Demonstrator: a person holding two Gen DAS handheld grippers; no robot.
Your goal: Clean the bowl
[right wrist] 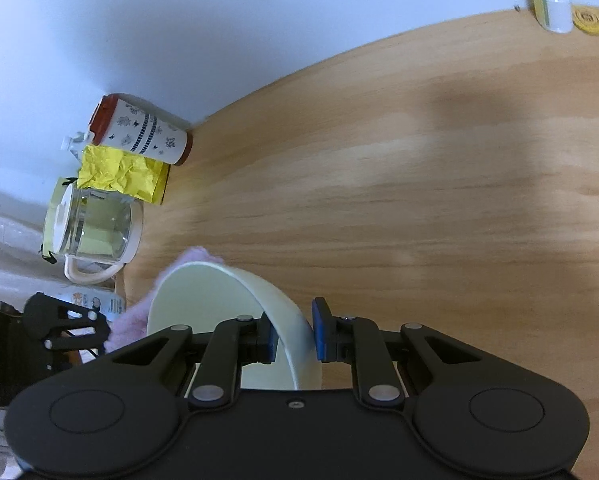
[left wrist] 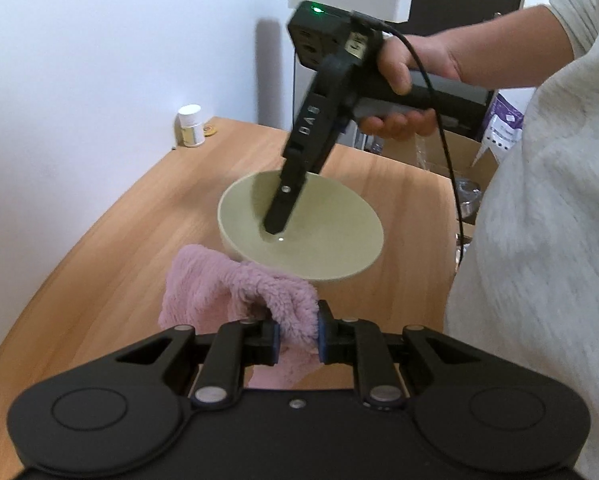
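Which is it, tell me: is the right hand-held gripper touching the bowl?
Touching. The right wrist view shows the right hand-held gripper with its blue pads clamped on both sides of the pale green bowl's wall, no gap visible.

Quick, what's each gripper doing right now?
Left gripper: closed on the pink cloth.
Right gripper: closed on the bowl rim.
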